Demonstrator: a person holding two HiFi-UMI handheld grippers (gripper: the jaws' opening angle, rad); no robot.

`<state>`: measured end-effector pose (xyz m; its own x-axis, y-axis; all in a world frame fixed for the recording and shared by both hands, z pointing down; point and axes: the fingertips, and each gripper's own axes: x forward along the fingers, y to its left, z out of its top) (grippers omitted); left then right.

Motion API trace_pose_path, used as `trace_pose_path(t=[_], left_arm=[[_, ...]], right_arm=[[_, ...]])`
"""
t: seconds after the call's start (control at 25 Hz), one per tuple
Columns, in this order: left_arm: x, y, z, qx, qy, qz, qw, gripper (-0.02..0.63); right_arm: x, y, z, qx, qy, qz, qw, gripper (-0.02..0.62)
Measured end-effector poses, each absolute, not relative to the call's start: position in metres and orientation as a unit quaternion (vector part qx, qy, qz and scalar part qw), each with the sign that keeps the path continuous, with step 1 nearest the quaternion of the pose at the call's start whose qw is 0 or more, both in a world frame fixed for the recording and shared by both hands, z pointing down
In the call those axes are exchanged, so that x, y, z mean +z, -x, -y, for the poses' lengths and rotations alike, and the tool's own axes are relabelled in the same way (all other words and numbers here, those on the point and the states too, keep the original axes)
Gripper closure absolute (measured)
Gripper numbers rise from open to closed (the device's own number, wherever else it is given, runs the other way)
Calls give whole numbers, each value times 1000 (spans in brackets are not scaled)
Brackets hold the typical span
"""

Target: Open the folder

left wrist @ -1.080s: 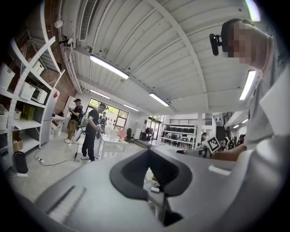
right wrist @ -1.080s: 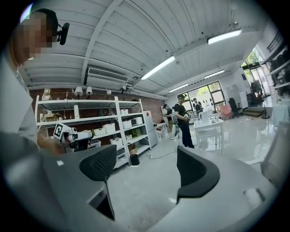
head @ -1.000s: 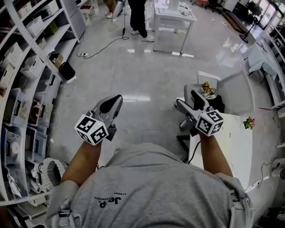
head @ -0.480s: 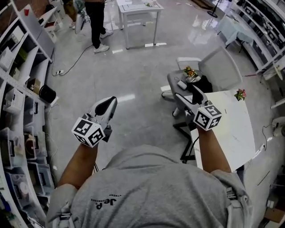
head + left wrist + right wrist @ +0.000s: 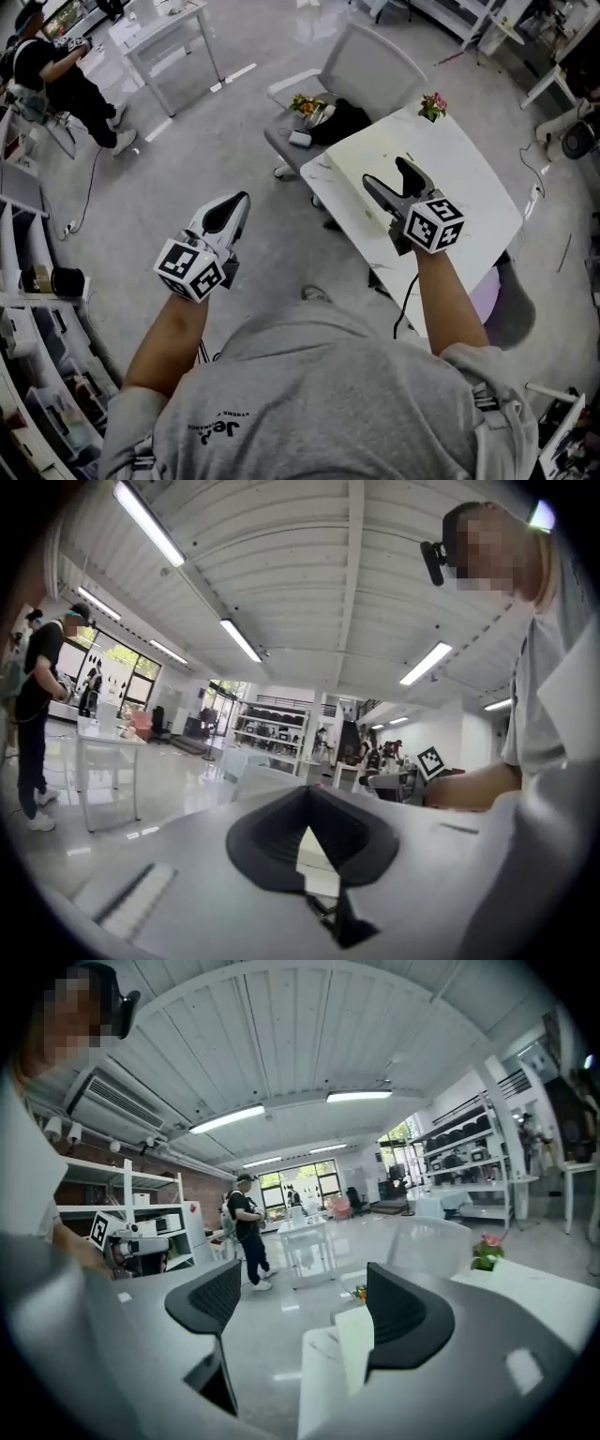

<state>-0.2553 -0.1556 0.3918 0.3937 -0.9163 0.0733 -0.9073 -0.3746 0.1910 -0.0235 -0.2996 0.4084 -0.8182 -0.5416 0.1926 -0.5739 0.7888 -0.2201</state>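
A pale yellow folder lies shut and flat on the white table, near its left edge. My right gripper hovers above the table just right of the folder, open, with nothing between its jaws. In the right gripper view the folder shows low, next to the right fingertip of my right gripper. My left gripper hangs over the bare floor left of the table, shut and empty. In the left gripper view, the left gripper points up at the ceiling and the room.
A grey office chair stands at the table's far side, with flowers and a black item on its seat. A small potted flower sits at the table's far corner. A person stands beside another white table far left.
The view has swung round: the white table and chair have come from the right edge to lie under my right gripper. Both grippers keep their poses and states.
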Motion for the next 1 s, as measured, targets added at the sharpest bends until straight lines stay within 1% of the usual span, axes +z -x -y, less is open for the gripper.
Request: trace_pose_path(t=[0.28, 0.44, 0.72, 1.0], left_arm=[[426, 125, 236, 12, -888, 447, 110, 551], [453, 61, 262, 37, -911, 393, 119, 551], [499, -9, 287, 68, -929, 336, 139, 551], [531, -40, 295, 85, -933, 311, 162, 551]], right_arm=[[462, -123, 348, 173, -417, 889, 82, 199], [507, -185, 359, 223, -464, 852, 96, 199], [575, -229, 377, 300, -501, 806, 97, 201], [627, -236, 399, 381, -493, 778, 79, 204]])
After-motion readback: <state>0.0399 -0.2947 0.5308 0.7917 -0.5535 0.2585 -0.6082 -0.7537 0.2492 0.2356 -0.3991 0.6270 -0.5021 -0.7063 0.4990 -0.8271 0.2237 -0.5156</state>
